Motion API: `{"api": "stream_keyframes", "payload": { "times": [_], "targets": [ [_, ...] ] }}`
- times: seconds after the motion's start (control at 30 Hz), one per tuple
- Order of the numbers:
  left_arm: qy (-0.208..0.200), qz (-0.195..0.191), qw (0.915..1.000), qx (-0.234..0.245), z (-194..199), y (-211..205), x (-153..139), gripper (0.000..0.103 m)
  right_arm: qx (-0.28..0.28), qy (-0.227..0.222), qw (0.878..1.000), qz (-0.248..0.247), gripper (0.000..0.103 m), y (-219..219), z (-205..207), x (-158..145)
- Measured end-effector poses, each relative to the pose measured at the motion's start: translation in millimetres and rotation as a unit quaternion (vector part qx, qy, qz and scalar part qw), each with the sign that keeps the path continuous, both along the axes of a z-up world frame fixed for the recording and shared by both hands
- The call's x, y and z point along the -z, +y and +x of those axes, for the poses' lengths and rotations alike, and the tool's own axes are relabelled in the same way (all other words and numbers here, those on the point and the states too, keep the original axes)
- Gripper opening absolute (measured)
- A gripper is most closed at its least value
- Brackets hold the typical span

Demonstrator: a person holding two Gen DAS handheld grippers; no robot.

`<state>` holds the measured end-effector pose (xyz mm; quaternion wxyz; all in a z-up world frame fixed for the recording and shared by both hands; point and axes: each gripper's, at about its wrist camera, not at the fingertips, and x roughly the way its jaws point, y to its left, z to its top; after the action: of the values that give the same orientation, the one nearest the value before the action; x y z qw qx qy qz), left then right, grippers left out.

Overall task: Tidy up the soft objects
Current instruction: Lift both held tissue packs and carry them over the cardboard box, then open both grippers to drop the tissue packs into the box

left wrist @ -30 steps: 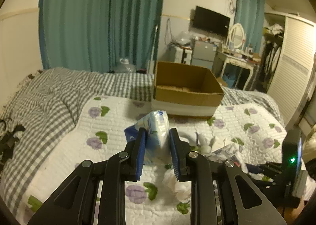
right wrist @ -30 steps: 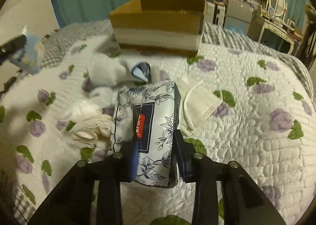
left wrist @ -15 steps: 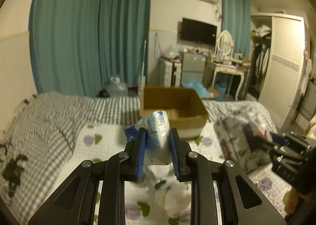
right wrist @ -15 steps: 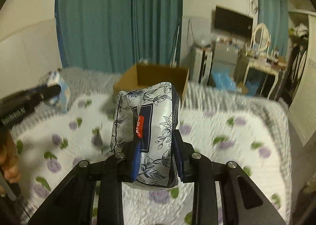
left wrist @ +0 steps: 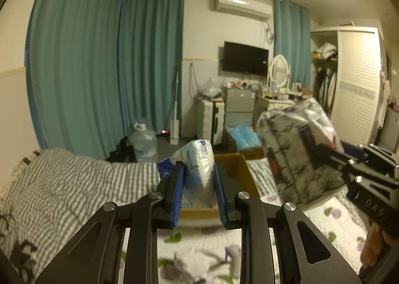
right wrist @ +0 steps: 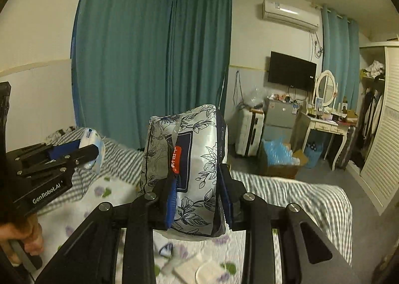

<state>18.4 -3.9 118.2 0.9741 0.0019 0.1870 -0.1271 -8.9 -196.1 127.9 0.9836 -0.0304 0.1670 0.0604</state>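
Above the bed, both tongs are now raised and carrying. A second ago the right gripper was still down on the flowered quilt, closing round the floral tissue pack; now that pack hangs clear of the bedding, pinched between the blue pads. The left gripper has kept its squeeze on the small white-and-blue packet and has risen too, so the cardboard box sits lower in its view, just behind the packet. From the left camera the floral pack shows to the right of the box, at about the packet's height. Both picks look finished, and what remains, I judge, is carrying each pack over the box opening and letting go. Loose bits still lie on the quilt below: a face mask among them.
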Motion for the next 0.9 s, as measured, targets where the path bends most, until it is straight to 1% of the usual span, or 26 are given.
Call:
{"api": "stream_keyframes", "payload": {
  "times": [0.07, 0.2, 0.3, 0.4, 0.5, 0.53, 0.6, 0.67, 0.77, 0.9],
  "targets": [
    [-0.003, -0.002, 1.0, 0.0, 14, -5, -2, 0.023, 0.0, -0.001, 1.0, -0.003, 0.03, 2, 18, -3],
    [0.005, -0.006, 1.0, 0.004, 43, -14, 1, 0.023, 0.002, 0.005, 1.0, 0.004, 0.031, 0, 54, -1],
    [0.019, -0.008, 0.9998, 0.005, 71, -21, 13, 0.023, 0.002, 0.019, 1.0, 0.0, 0.031, 1, 83, 7],
    [0.038, -0.011, 0.9992, 0.005, 95, -25, 26, 0.023, 0.003, 0.038, 0.999, -0.001, 0.032, -2, 111, 27],
    [0.068, -0.014, 0.9975, 0.01, 123, -32, 48, 0.023, 0.005, 0.062, 0.998, 0.007, 0.032, -5, 138, 49],
    [0.081, -0.013, 0.9965, 0.013, 135, -36, 59, 0.023, 0.006, 0.071, 0.997, 0.007, 0.032, -5, 148, 59],
    [0.091, -0.011, 0.9957, 0.009, 146, -40, 70, 0.023, 0.009, 0.084, 0.996, 0.008, 0.032, -8, 161, 74],
    [0.108, 0.0, 0.9941, 0.009, 161, -46, 87, 0.023, 0.008, 0.101, 0.995, 0.006, 0.032, -9, 177, 91],
    [0.136, 0.006, 0.9906, 0.012, 176, -53, 109, 0.023, 0.003, 0.124, 0.992, 0.006, 0.032, -7, 192, 114],
    [0.161, 0.01, 0.9868, 0.014, 189, -58, 127, 0.024, -0.001, 0.143, 0.99, 0.001, 0.032, -4, 203, 136]
  ]
}}
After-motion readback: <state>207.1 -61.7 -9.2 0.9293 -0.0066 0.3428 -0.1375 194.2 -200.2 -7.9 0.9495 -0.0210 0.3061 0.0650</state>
